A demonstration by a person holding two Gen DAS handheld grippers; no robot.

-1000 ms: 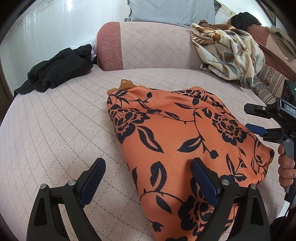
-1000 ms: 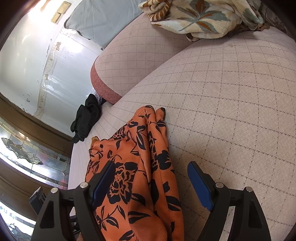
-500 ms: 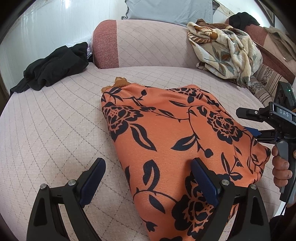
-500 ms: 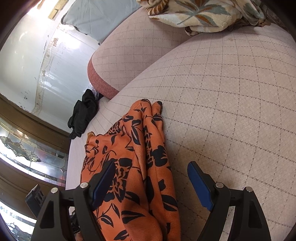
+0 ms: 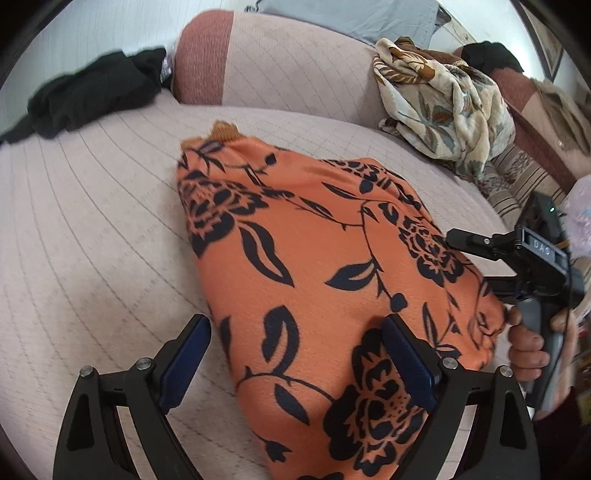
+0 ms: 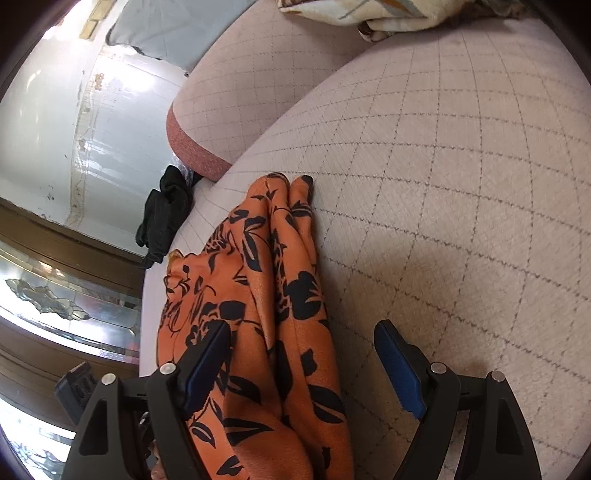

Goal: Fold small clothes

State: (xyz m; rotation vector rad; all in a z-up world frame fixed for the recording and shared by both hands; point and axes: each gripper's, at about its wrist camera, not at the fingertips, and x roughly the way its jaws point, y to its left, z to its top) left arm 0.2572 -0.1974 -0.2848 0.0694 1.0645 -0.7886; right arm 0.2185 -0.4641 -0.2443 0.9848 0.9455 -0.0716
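Observation:
An orange garment with a black flower print (image 5: 314,266) lies folded on the pink quilted sofa seat (image 5: 92,229). My left gripper (image 5: 295,354) is open and straddles its near left edge, the right finger over the cloth. My right gripper (image 6: 303,354) is open at the garment's (image 6: 258,295) right edge, its folded layers between the jaws. The right gripper also shows in the left wrist view (image 5: 491,258), held by a hand at the garment's right side.
A black garment (image 5: 85,96) lies at the far left of the seat. A flowered blanket (image 5: 443,107) is heaped at the back right against the sofa backrest (image 5: 288,70). A grey cushion (image 5: 351,14) rests on top of the backrest.
Both grippers have moved closer in over the orange garment. Both stay open and the garment lies as before.

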